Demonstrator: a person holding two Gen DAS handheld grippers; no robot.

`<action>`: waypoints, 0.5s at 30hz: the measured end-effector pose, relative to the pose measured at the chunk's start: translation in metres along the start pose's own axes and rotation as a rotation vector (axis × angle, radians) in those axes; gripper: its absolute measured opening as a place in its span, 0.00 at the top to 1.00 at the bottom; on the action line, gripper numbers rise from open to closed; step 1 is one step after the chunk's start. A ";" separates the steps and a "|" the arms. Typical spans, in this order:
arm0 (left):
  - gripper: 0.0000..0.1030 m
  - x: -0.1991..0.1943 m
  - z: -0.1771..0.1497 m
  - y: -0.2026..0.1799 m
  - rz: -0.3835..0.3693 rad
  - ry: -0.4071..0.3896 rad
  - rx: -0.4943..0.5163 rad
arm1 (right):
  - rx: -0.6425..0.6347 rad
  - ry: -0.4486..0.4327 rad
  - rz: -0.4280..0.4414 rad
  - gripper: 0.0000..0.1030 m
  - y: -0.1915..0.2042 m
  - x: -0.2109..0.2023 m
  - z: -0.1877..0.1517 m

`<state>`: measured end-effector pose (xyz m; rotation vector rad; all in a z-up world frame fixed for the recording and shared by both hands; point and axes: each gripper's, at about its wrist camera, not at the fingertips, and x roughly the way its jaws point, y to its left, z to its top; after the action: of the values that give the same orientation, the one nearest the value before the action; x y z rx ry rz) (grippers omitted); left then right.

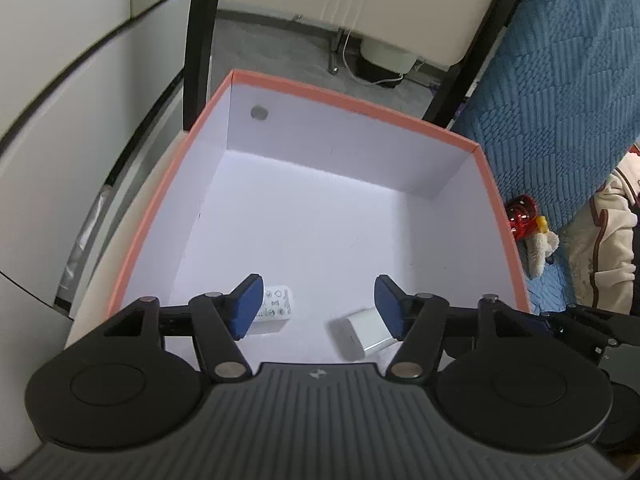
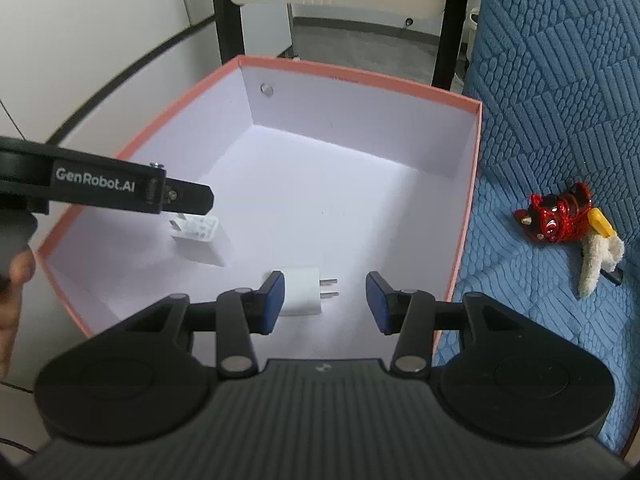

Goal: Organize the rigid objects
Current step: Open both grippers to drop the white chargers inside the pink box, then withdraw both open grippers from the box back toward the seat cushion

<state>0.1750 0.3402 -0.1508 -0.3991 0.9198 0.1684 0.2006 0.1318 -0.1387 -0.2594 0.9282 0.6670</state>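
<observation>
An open box with a salmon-pink rim [image 1: 352,100] [image 2: 360,80] and white inside holds two white plug chargers. One charger with printed symbols [image 1: 276,307] [image 2: 198,236] lies near the left wall. The other [image 1: 362,330] [image 2: 302,294] lies near the front, its two prongs pointing right in the right wrist view. My left gripper [image 1: 318,306] is open and empty above the box floor, between the chargers. My right gripper [image 2: 325,300] is open and empty above the box's front, over the pronged charger. The left gripper's arm [image 2: 100,188] reaches in from the left.
A blue quilted cover [image 2: 560,120] lies right of the box. On it lie a red figurine [image 2: 558,218] [image 1: 520,216] with a yellow part and a small beige plush [image 2: 598,258]. A black-framed chair [image 1: 200,40] stands behind the box. A white jacket [image 1: 604,248] is at far right.
</observation>
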 end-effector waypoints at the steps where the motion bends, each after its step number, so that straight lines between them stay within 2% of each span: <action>1: 0.35 -0.005 0.001 -0.003 0.000 -0.009 0.003 | 0.001 -0.009 0.005 0.53 0.000 -0.004 0.001; 15: 0.33 -0.083 0.005 -0.052 -0.019 -0.155 0.029 | 0.025 -0.158 -0.014 0.53 -0.019 -0.080 0.009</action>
<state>0.1450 0.2965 -0.0677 -0.3624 0.7652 0.1657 0.1849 0.0883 -0.0698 -0.1876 0.7827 0.6531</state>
